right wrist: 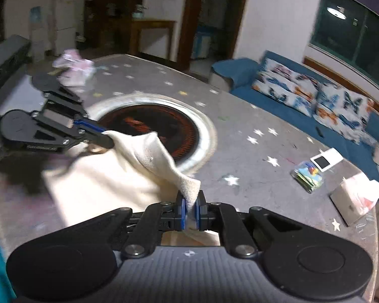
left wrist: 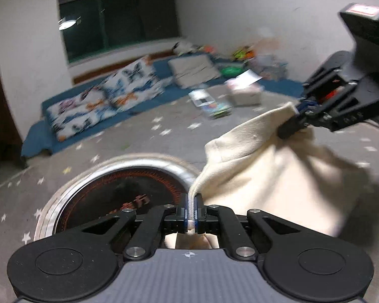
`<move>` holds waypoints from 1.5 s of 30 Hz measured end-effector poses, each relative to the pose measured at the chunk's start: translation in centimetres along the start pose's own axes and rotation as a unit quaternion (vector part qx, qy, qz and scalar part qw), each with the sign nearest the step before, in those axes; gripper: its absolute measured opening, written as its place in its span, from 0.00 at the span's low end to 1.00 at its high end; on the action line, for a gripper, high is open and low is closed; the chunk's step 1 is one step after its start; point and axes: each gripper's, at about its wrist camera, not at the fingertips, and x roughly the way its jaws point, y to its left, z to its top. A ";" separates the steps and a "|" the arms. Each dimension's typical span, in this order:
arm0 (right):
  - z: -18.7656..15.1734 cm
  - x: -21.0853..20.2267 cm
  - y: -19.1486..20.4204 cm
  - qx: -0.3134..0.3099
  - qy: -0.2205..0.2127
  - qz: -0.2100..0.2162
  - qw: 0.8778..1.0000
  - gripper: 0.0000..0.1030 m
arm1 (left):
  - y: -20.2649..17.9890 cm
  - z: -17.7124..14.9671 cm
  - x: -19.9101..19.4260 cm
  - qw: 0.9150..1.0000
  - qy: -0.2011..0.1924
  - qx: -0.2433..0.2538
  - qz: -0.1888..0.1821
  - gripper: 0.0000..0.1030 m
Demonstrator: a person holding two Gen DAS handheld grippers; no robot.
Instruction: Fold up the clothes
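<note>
While both grippers, the left gripper point(left wrist: 192, 210) and the right gripper point(right wrist: 190, 208), pinch one edge of the cream garment point(left wrist: 273, 176), it hangs stretched between them over the star-patterned table point(left wrist: 139, 136), equally near both hands.

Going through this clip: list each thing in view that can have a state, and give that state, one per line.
left gripper: shut on the cream garment, pinching one edge.
right gripper: shut on the cream garment, pinching another edge.
cream garment: lifted at two points, sagging between them, lower part on the star-print table cover, not yet folded.
round burner: uncovered, partly hidden by the garment's edge.
tissue box: a tissue sticking out.
</note>
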 end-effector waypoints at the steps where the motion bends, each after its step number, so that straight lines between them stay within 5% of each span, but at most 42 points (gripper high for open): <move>1: -0.2 1.4 -0.4 0.012 0.005 -0.003 1.000 0.09 | 0.3 0.0 1.2 1.000 0.009 -0.009 0.007 0.05; 8: -2.6 6.0 -2.0 0.116 0.013 -0.040 0.992 0.19 | 1.5 -0.6 4.9 0.997 0.033 -0.066 0.035 0.09; 16: -4.2 0.0 -1.6 0.147 -0.017 -0.054 0.988 0.22 | 3.4 -0.6 3.3 0.989 0.032 -0.134 0.049 0.12; 19: -5.2 -2.0 -0.5 0.143 -0.014 -0.044 0.989 0.22 | 3.3 -1.1 0.2 0.986 0.015 -0.162 0.035 0.31; 26: -5.3 -2.6 2.7 0.109 -0.019 -0.015 0.994 0.22 | 1.0 -3.0 -3.6 0.985 0.024 -0.172 0.018 0.31; 37: -6.7 1.2 4.8 0.075 -0.009 0.018 0.997 0.24 | 2.0 -5.2 -2.6 0.966 0.065 -0.248 -0.017 0.20; 45: -8.1 -1.6 6.1 0.065 0.004 0.050 0.997 0.23 | -0.3 -6.9 -6.3 0.968 0.083 -0.233 -0.046 0.20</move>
